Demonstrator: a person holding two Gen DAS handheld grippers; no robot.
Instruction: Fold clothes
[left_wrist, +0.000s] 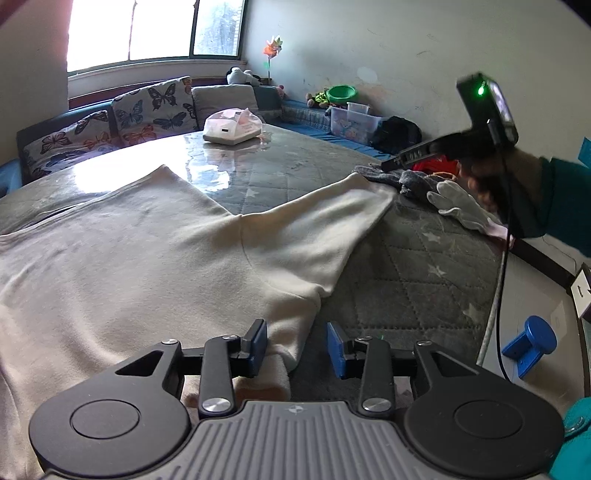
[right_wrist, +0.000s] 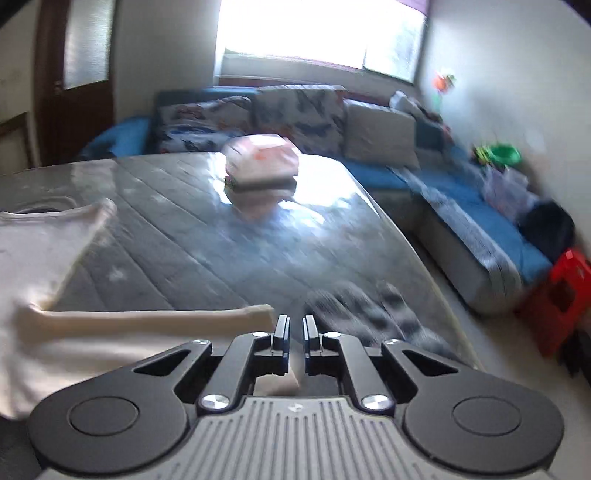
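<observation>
A cream sweatshirt (left_wrist: 147, 258) lies spread flat on the quilted grey surface (left_wrist: 406, 266), one sleeve (left_wrist: 332, 218) reaching toward the grey gloves (left_wrist: 436, 188). The left gripper (left_wrist: 296, 347) hovers at the hem corner with fingers apart; the right gripper (right_wrist: 294, 332), near the sleeve cuff (right_wrist: 258, 312), has fingers nearly together, holding nothing I can see. To fold cleanly, pinch cuff and hem together, lifting evenly; the clear bin (left_wrist: 354, 122) on the bench holds unclear items.

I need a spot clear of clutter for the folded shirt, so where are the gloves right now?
In the left wrist view the gloves lie at the table's right edge, just past the cream shirt's outstretched sleeve tip.
</observation>
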